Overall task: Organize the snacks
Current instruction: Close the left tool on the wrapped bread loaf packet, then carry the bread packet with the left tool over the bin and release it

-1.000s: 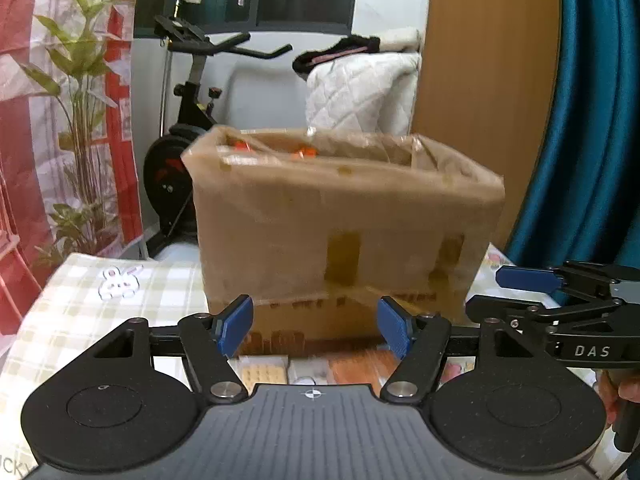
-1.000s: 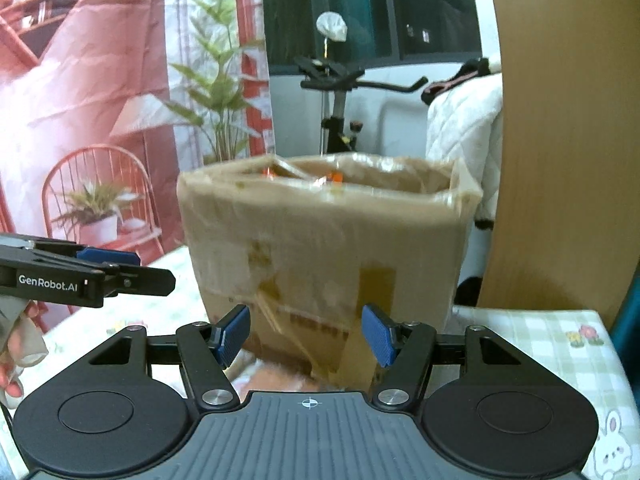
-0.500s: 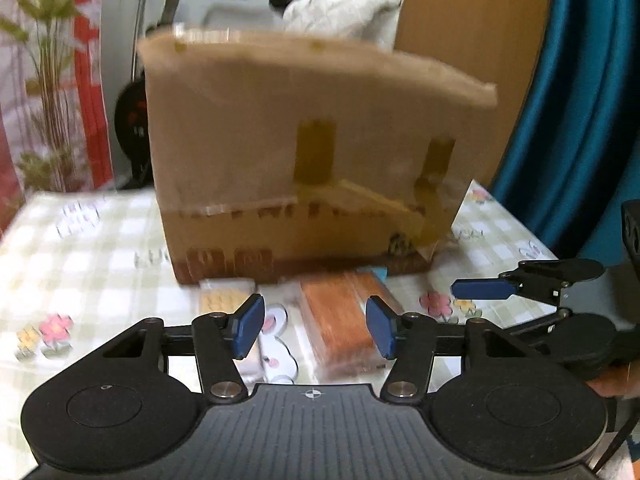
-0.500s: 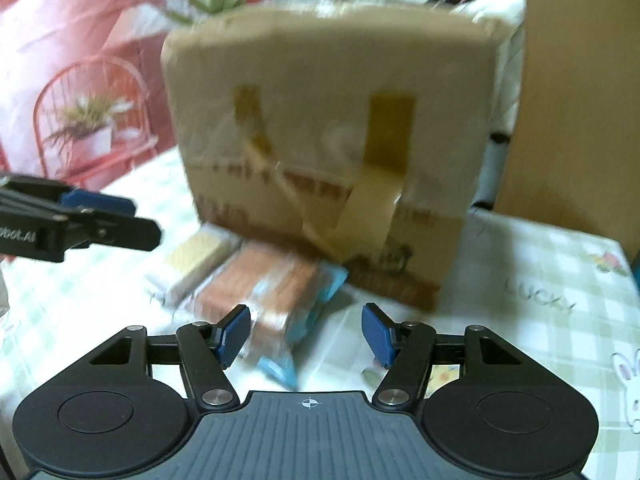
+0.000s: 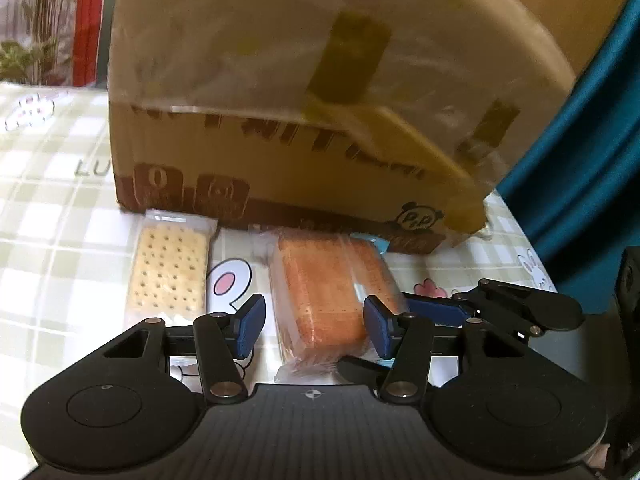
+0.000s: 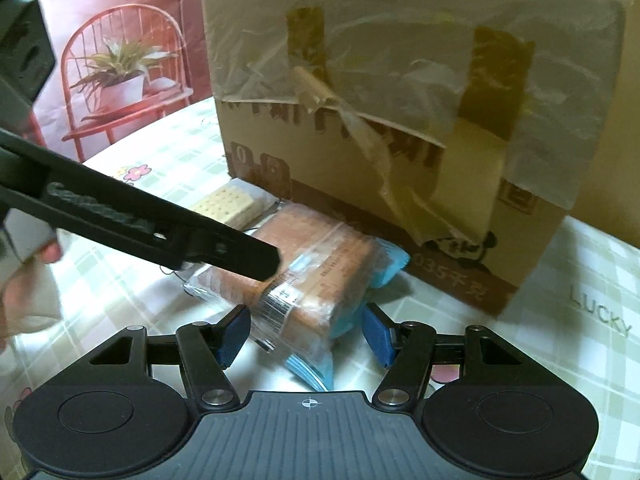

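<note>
Left wrist view showed the left gripper [image 5: 314,330] spread wide around the near end of the orange snack pack [image 5: 326,300], not pinching it. The right gripper [image 6: 306,334] likewise stood spread astride that pack, the cardboard box [image 6: 400,100] just beyond, the cracker packet [image 5: 168,276] lying left of the left gripper.

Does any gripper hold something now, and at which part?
Nothing is held. Both the left gripper and the right gripper are open around the orange pack.

Count on the table: one taped cardboard box [image 5: 312,92], beyond the jaws. Two wrapped snack packs: one orange cake pack [image 5: 324,304] between the jaws, one pale cracker pack [image 5: 170,272] left of them. Two grippers: left [image 5: 314,326], right [image 6: 306,334].
</note>
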Demonstrator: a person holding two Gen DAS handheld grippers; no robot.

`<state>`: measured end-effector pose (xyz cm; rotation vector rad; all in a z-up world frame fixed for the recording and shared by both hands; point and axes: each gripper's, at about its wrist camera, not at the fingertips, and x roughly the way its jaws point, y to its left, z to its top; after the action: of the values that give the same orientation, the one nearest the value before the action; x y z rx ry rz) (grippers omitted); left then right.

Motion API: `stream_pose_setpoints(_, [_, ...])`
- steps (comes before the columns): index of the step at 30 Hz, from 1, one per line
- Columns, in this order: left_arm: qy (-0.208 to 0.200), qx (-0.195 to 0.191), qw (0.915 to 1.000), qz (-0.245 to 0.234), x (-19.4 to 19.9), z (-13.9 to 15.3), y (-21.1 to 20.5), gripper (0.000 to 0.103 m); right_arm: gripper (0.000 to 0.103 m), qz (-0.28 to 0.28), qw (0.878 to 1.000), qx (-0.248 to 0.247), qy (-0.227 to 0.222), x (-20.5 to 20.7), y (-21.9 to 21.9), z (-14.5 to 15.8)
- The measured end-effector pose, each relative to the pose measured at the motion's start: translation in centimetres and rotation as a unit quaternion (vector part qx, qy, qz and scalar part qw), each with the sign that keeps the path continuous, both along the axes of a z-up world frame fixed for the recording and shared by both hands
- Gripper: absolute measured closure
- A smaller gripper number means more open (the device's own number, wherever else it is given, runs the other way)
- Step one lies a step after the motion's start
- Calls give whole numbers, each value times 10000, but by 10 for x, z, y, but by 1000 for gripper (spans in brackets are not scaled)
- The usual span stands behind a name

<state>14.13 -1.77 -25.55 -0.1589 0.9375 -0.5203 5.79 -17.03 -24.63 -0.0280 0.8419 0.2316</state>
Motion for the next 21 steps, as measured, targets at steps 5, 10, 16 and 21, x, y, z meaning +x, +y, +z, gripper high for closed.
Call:
stream_pose_setpoints(5, [-82, -61, 9998, -165, -4, -4, -7, 56, 51, -96, 9996, 274, 3, -1, 0, -3])
stream_pose_setpoints(10, [-335, 103, 9991, -218, -25, 7, -9, 58, 56, -123, 9994, 266, -168, -19, 9, 3])
stream_pose_setpoints(16, [-610, -64, 9981, -57, -63, 23, 0, 58, 58, -31, 9986, 165, -506, -48, 18, 19])
stream_pose_setpoints(21, [-922, -50, 9957, 13, -85, 42, 7, 57, 58, 28, 9971, 99, -754, -60, 25, 36])
